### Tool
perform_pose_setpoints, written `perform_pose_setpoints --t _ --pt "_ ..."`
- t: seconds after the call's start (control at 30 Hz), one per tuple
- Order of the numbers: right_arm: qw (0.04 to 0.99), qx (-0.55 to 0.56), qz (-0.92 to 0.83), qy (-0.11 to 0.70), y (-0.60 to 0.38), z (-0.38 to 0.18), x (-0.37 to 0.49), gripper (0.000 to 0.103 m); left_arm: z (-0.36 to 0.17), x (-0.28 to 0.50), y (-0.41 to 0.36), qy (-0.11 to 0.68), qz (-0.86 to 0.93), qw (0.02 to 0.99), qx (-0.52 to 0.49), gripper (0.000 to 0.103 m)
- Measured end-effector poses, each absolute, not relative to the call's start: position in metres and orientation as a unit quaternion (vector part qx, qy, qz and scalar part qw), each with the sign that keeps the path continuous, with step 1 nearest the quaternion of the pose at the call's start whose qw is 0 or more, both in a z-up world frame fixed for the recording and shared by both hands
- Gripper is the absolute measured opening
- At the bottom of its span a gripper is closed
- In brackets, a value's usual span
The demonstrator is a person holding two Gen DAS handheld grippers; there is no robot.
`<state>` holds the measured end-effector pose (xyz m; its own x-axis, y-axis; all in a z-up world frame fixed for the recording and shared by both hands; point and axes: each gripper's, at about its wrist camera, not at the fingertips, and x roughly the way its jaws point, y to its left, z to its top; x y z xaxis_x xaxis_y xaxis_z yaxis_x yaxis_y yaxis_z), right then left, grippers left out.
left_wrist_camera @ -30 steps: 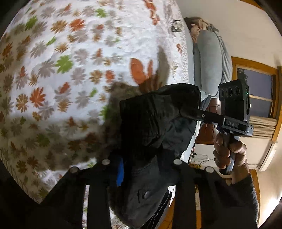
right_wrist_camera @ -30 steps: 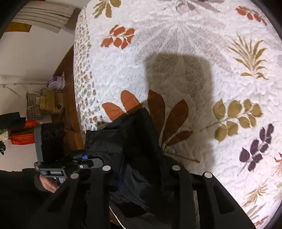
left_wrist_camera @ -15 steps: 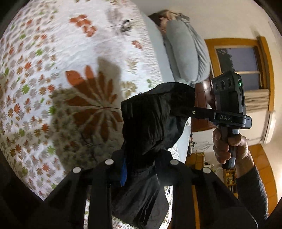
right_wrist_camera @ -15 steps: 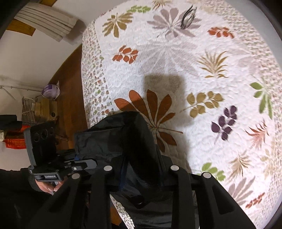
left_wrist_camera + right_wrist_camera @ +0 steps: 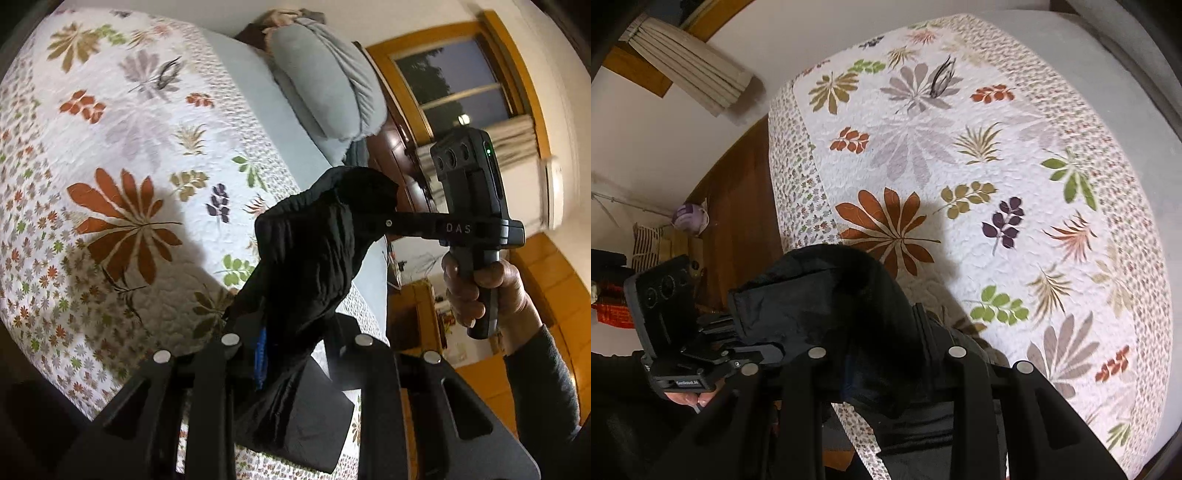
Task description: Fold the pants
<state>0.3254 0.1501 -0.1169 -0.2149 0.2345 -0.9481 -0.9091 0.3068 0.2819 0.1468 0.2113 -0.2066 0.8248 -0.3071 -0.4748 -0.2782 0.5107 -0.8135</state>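
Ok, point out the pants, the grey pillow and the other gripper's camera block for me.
pants (image 5: 314, 236): left wrist view, on the bunched black fabric held aloft.
grey pillow (image 5: 325, 85): left wrist view, on its ribbed side.
right gripper camera block (image 5: 469, 177): left wrist view, on the upright housing above the handle.

A leaf-patterned quilt (image 5: 122, 155) covers the bed; grey pillows (image 5: 325, 77) lie at upper centre, a wood-framed window (image 5: 454, 81) upper right.

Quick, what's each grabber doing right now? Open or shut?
Left gripper: shut on the black pants, held above the bed.
Right gripper: shut on the same pants.
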Motion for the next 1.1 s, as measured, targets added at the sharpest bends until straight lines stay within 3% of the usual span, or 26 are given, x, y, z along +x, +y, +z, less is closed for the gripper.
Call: perform_pose_setpoints --t 0.53,1.1 --pt "0.605 -0.251 0.511 0.556 0.058 -0.061 0.314 0.028 -0.146 0.143 0.132 0.315 -0.047 0.859 -0.401 0.022" --pt "0.633 -0.211 0.509 0.544 -0.016 -0.048 0.32 0.028 -0.12 0.151 0.075 0.333 -0.075 0.879 -0.333 0.021"
